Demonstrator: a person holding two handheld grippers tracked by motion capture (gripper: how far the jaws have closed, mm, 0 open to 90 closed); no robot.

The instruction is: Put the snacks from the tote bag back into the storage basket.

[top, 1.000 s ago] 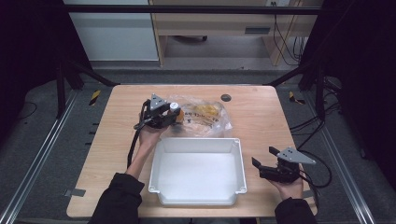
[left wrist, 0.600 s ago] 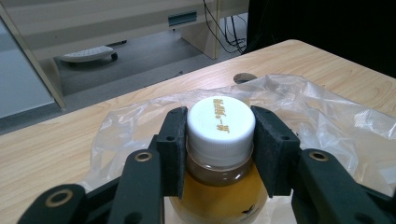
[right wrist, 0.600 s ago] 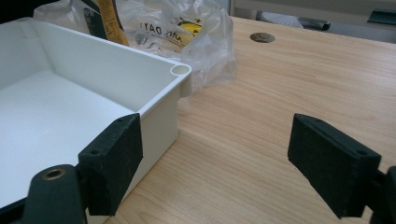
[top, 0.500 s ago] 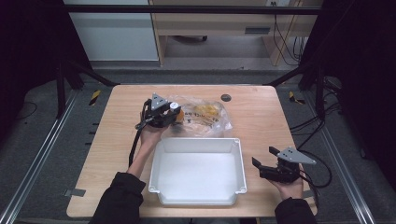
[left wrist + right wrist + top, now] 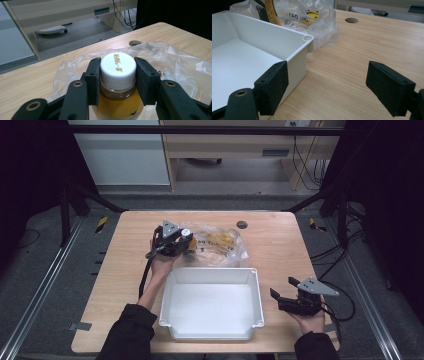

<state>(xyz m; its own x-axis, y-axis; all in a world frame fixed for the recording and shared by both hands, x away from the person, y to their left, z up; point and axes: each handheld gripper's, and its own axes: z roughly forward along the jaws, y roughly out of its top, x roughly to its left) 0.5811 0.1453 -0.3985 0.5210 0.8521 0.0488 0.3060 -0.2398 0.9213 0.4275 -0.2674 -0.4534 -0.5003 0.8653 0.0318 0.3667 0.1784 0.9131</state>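
A bottle of amber liquid with a white screw cap (image 5: 118, 65) stands in front of a clear plastic bag (image 5: 175, 65). My left gripper (image 5: 118, 75) is shut on it, one black pad pressed to each side of the cap. From above, the left gripper (image 5: 185, 237) sits at the left edge of the plastic bag (image 5: 220, 245), which holds yellow printed packs. My right gripper (image 5: 282, 288) rests low at the table's front right, and its jaws (image 5: 328, 82) stand wide open with nothing between them.
A white plastic tray (image 5: 210, 271) sits at the table's front centre, its right wall (image 5: 297, 67) just left of my right gripper. A round cable hole (image 5: 242, 224) lies at the far edge. Bare wood stretches to the right of the tray.
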